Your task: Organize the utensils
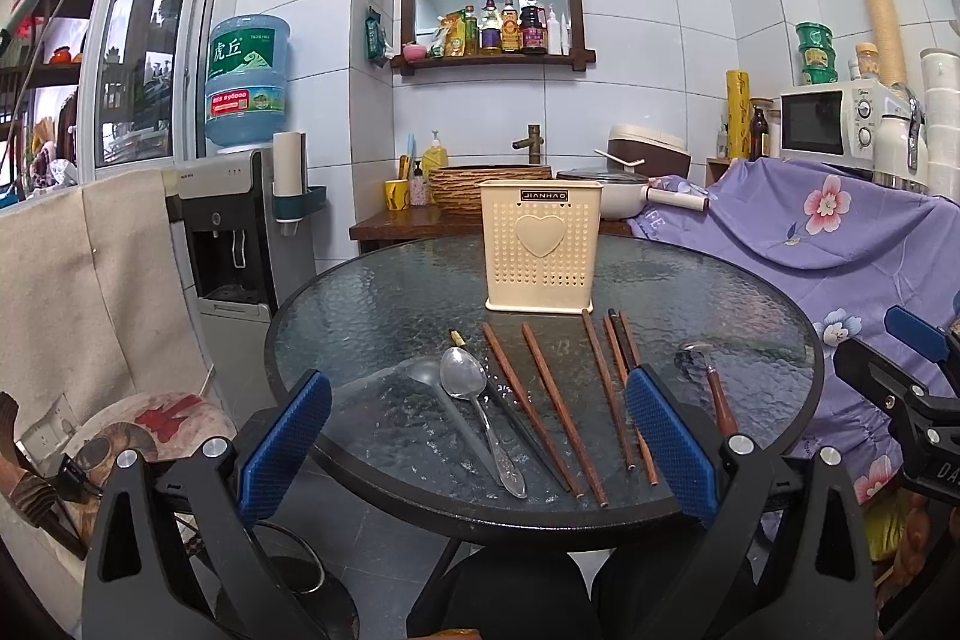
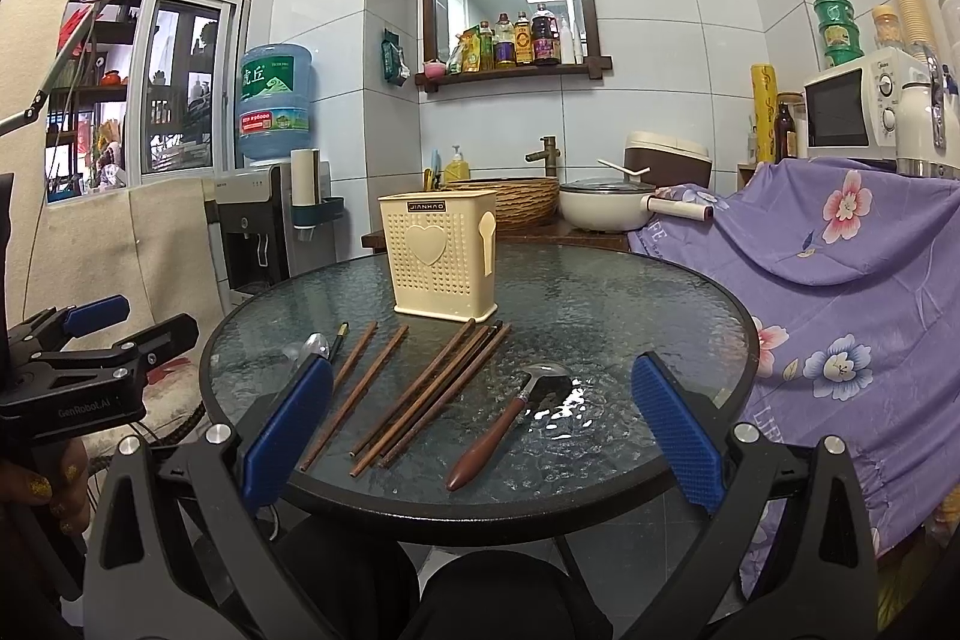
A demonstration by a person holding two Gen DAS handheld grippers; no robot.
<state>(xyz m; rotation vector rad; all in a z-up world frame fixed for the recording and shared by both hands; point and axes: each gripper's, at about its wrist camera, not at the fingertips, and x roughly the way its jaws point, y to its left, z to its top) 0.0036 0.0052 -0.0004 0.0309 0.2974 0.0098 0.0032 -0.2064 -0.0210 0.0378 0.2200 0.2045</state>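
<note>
Left wrist view: both claws, left claw [image 1: 477,430] and right claw [image 2: 480,424], gape wide and hold nothing. Chopsticks [image 1: 543,400] and a metal spoon [image 1: 474,400] lie flat on the glass surface [image 1: 372,304], just before the cream holder [image 1: 542,244]. Probably best to pinch one chopstick mid-length, since thin sticks on glass would likely skid.

Seven chopsticks [image 1: 561,412], three spoons [image 1: 462,376], one holder [image 1: 540,250]
</note>
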